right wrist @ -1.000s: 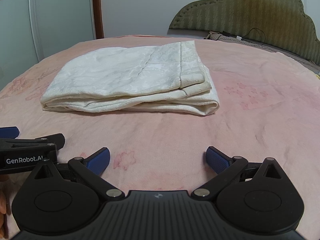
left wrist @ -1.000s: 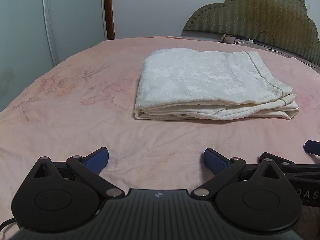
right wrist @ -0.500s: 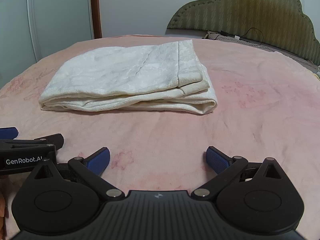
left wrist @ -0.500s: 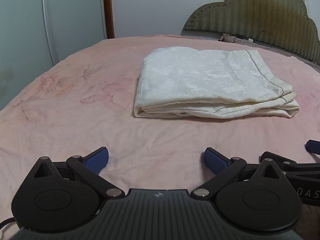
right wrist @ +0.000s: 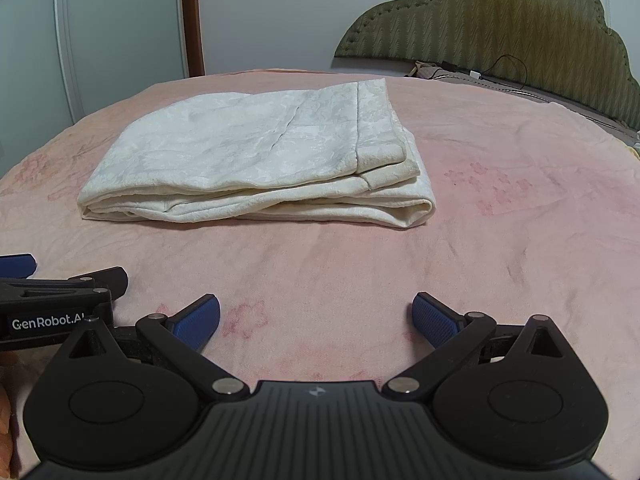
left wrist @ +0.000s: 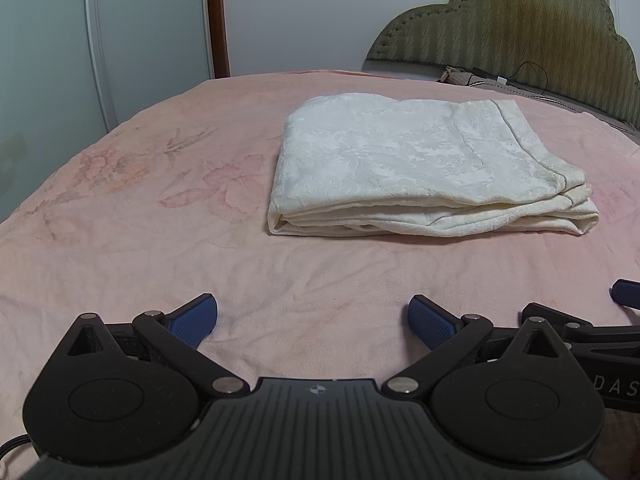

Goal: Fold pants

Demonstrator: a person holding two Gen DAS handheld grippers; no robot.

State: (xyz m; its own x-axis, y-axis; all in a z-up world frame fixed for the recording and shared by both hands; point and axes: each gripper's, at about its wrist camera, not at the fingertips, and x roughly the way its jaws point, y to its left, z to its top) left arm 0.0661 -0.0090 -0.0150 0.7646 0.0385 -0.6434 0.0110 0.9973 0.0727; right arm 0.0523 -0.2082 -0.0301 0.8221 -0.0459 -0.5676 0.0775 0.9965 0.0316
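The cream white pants [left wrist: 420, 164] lie folded into a flat, layered rectangle on the pink bedspread [left wrist: 140, 220]; they also show in the right wrist view [right wrist: 260, 160]. My left gripper [left wrist: 313, 318] is open and empty, low over the bedspread, well short of the pants' near edge. My right gripper [right wrist: 316, 318] is open and empty, also short of the pants. Each gripper shows at the edge of the other's view.
An olive padded headboard [left wrist: 500, 24] stands at the back right with cables and small items at its foot. A pale wardrobe door [left wrist: 48, 60] and a brown door frame stand at the back left. The bedspread drops off at the left.
Both grippers have drifted slightly; the pants sit a touch lower and nearer in both views. The pants and the jaws have not changed.
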